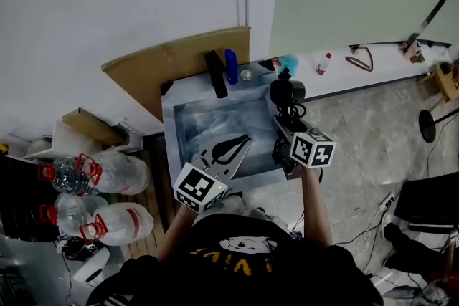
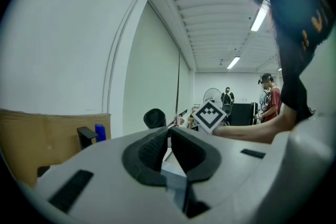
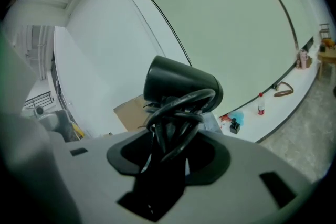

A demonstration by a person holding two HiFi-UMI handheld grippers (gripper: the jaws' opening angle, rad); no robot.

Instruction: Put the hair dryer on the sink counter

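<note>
The black hair dryer [image 1: 286,92] stands nozzle-up over the right rim of the sink [image 1: 208,122], its cord [image 3: 178,107] looped around the handle. My right gripper [image 1: 285,131] is shut on that handle and cord, with the dryer's head [image 3: 178,81] rising just above the jaws. The left gripper [image 1: 231,148] hovers over the basin's front, jaws closed together with nothing between them. From the left gripper view the dryer [image 2: 155,118] shows past the jaw tips, beside the right gripper's marker cube [image 2: 210,115].
On the sink's back rim lie a black object [image 1: 215,74], a blue bottle [image 1: 231,66] and a round metal fitting [image 1: 247,74]. Cardboard [image 1: 172,64] leans behind. Large water bottles [image 1: 107,172] stand left. A white ledge [image 1: 387,61] right carries a small bottle [image 1: 324,64].
</note>
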